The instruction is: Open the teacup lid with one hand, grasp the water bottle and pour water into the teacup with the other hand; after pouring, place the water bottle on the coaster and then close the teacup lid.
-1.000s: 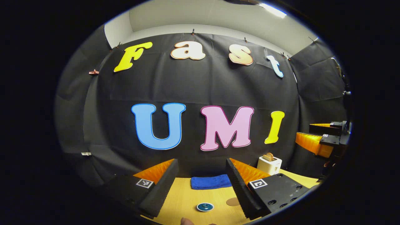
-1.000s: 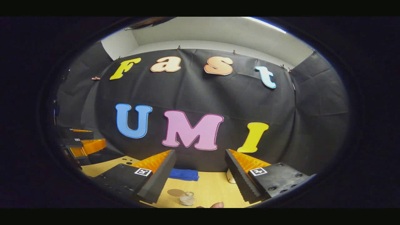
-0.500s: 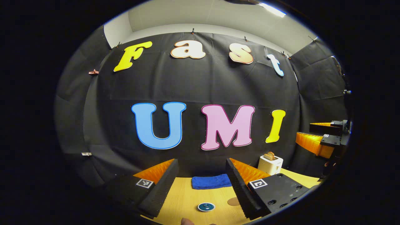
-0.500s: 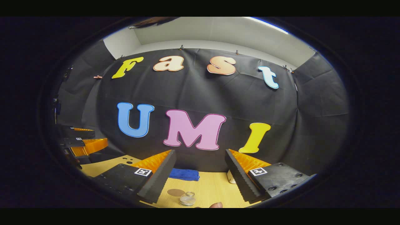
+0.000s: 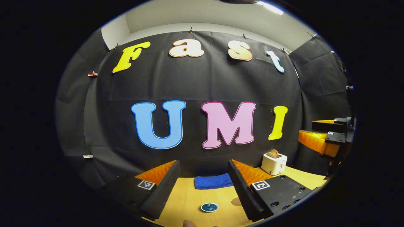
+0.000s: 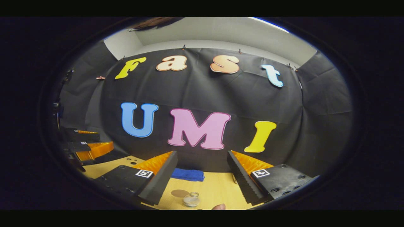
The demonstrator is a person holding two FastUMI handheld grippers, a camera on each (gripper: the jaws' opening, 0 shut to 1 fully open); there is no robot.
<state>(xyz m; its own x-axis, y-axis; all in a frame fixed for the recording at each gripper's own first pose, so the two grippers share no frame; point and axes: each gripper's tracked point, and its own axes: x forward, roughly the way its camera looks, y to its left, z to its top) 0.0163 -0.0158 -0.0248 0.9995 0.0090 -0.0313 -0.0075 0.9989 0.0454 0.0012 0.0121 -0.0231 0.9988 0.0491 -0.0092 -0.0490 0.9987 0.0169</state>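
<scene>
Left gripper view: the left hand-held gripper (image 5: 203, 186) hangs above the table (image 5: 186, 198) with its jaws spread wide and nothing between them. Black foam pads (image 5: 164, 186) face inward, backed by orange ribbing.

Low between the fingers, on the near part of the light wooden table, sits the teacup lid (image 5: 209, 207). It is a small round disc, dark teal with a paler rim and a raised knob at its centre. It appears to rest on the teacup, whose body is hidden below the lid.

Just right of the lid lies the coaster (image 5: 236, 201), a flat brown circle partly hidden by the right finger. Nothing stands on it.

Farther back, against the booth wall, a folded blue towel (image 5: 213, 182) lies flat. At far right stands a white toaster (image 5: 274, 163) with a slice of toast in its slot. Beyond it, at the right edge, the right hand-held gripper (image 5: 325, 138) shows orange and black.

Right gripper view: the right hand-held gripper (image 6: 202, 181) is likewise released, empty and off the table. Between its fingers, near the bottom edge, stands the water bottle (image 6: 191, 200). It is a small clear glass vessel with a narrow neck, upright, untouched. The coaster (image 6: 180, 193) lies just to its left, and the blue towel (image 6: 188, 174) lies behind. The left hand-held gripper (image 6: 85, 148) shows at far left.
</scene>
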